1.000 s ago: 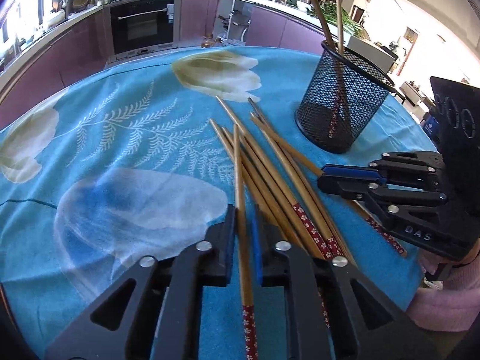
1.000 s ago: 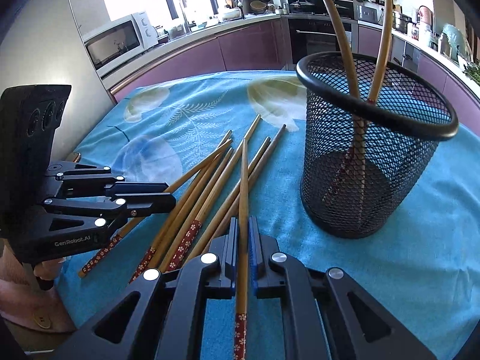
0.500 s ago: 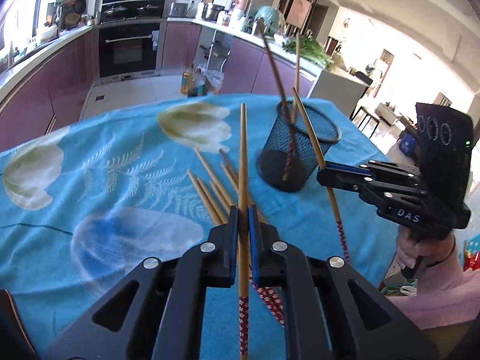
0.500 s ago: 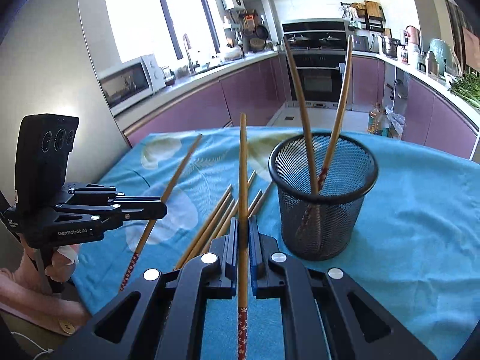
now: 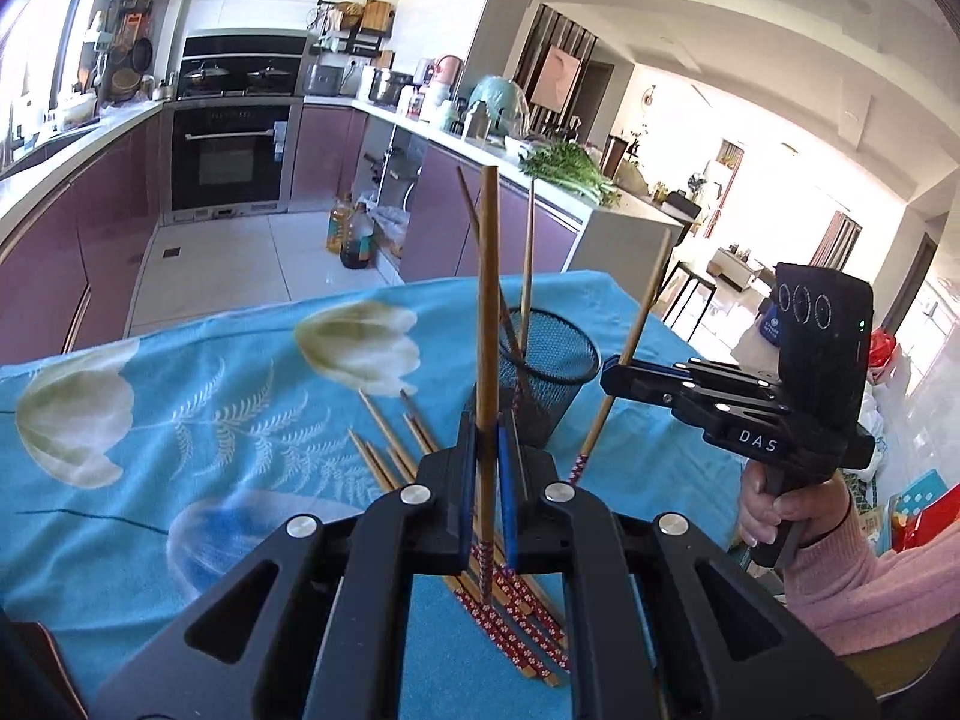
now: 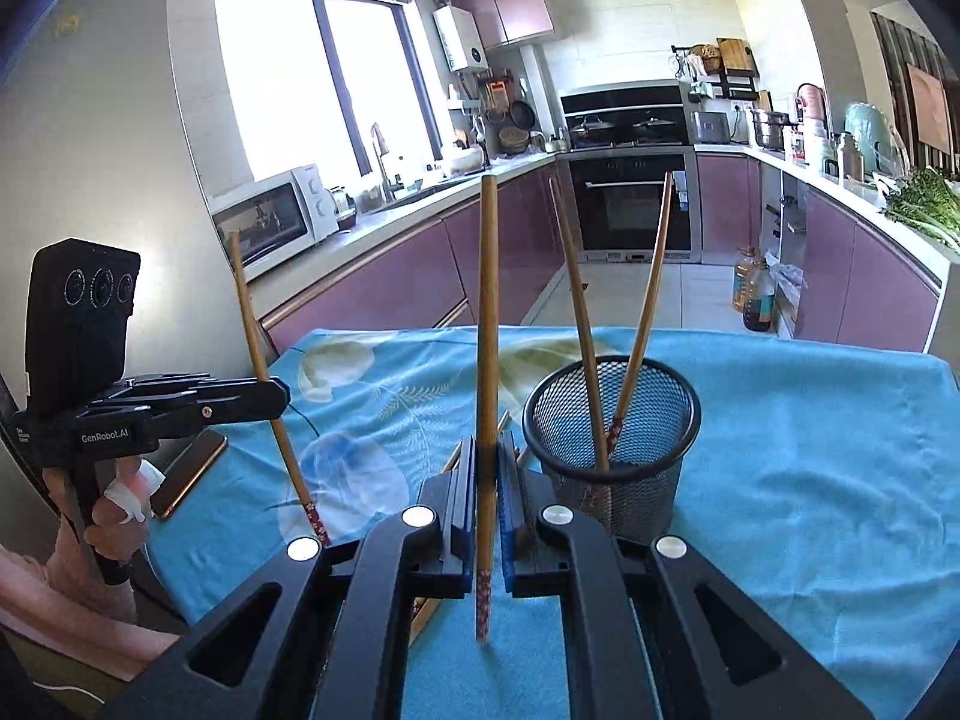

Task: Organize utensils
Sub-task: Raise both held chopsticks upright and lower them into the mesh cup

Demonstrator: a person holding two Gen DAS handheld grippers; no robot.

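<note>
My left gripper (image 5: pixel 487 438) is shut on a bamboo chopstick (image 5: pixel 489 312) held upright, red patterned end down. My right gripper (image 6: pixel 487 456) is shut on another chopstick (image 6: pixel 487 324), also upright. Each gripper shows in the other's view: the right gripper (image 5: pixel 606 373) with its chopstick (image 5: pixel 630 348), the left gripper (image 6: pixel 282 396) with its chopstick (image 6: pixel 264 372). A black mesh cup (image 6: pixel 612 438) holds two chopsticks (image 6: pixel 579 324) on the table; it also shows in the left wrist view (image 5: pixel 552 372). Several loose chopsticks (image 5: pixel 516 600) lie on the cloth below my left gripper.
The table has a blue flowered cloth (image 6: pixel 810 456). A phone (image 6: pixel 189 471) lies at its left edge. Kitchen counters, an oven (image 6: pixel 630 204) and oil bottles (image 5: pixel 354 234) on the floor stand beyond the table.
Both grippers have lifted their chopsticks off the pile and risen well above the table, tilting the chopsticks upright. The cup now looks smaller and farther.
</note>
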